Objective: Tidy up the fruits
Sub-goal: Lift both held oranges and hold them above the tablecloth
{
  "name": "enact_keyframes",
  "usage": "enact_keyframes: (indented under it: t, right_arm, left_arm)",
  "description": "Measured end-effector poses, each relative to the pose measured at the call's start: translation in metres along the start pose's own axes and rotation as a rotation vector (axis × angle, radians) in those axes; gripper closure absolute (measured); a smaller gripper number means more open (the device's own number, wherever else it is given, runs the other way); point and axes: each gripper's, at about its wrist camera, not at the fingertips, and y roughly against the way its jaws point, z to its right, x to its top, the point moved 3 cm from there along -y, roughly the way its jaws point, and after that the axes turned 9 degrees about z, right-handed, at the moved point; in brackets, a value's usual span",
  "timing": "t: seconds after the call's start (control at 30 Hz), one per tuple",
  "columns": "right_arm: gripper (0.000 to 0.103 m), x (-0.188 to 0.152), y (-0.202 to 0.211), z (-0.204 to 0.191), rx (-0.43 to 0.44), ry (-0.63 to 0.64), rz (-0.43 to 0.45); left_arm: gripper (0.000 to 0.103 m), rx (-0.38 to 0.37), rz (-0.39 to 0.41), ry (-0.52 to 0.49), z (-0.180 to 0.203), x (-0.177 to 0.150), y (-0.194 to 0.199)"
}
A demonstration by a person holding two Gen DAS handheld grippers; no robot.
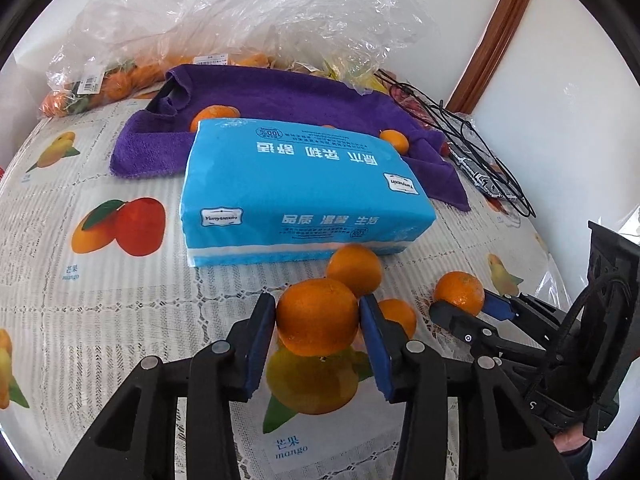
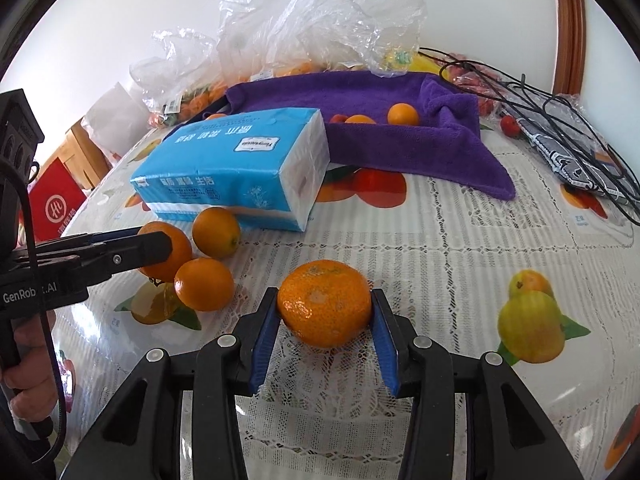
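My left gripper is shut on an orange just above the table. Two more oranges lie close behind it. My right gripper is shut on a flatter mandarin; in the left wrist view that mandarin and the gripper sit at the right. In the right wrist view the left gripper holds its orange beside two loose ones. Several oranges lie on a purple towel.
A blue tissue pack lies mid-table in front of the towel. Clear plastic bags with fruit are at the back. Black cables and a patterned pouch lie at the right. The tablecloth has printed mangoes.
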Motion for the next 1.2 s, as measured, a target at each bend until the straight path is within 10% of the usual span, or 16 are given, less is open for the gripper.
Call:
enact_keyframes:
  t: [0.23, 0.6, 1.2]
  right_arm:
    - [0.059, 0.001, 0.0, 0.002, -0.004, -0.015, 0.004]
    - [0.059, 0.013, 0.005, 0.027, -0.125, -0.011, 0.062]
    - [0.059, 0.012, -0.008, 0.026, -0.13, -0.009, 0.003]
  left_arm:
    - [0.062, -0.002, -0.011, 0.005, 0.002, -0.003, -0.003]
    - [0.061, 0.217, 0.052, 0.023, -0.043, -0.003, 0.02]
    - [0.061, 0.217, 0.102, 0.048, -0.048, -0.011, 0.014]
